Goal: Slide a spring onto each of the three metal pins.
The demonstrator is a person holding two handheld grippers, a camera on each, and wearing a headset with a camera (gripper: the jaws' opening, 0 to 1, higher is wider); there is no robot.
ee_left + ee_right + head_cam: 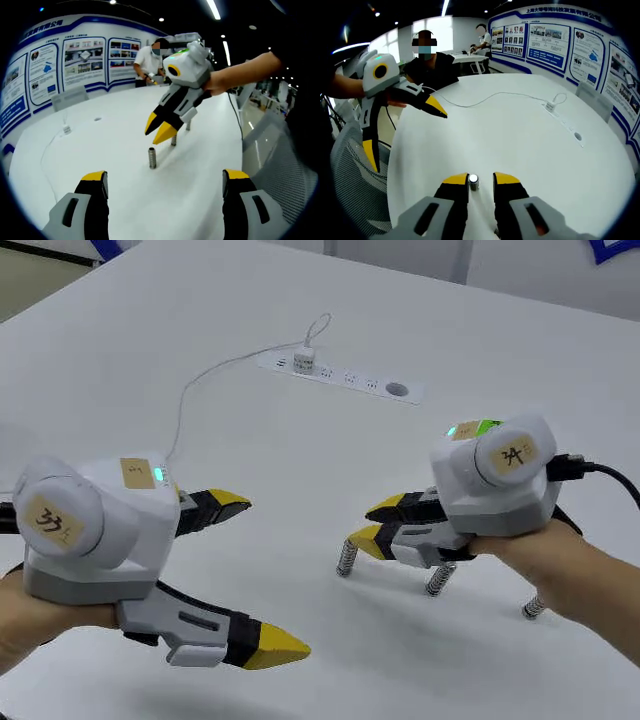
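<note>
Three short metal springs stand upright on pins on the white table: the left spring, the middle spring and the right spring. My right gripper hovers just above the left spring, its jaws a little apart and holding nothing. In the right gripper view that spring's top shows between the yellow tips of the right gripper. My left gripper is wide open and empty, well to the left. In the left gripper view the left gripper faces the nearest spring under the right gripper.
A white power strip with a plugged-in adapter and a thin cable lies at the back of the table. People stand and sit beyond the table in the gripper views. A mesh chair stands at the table's edge.
</note>
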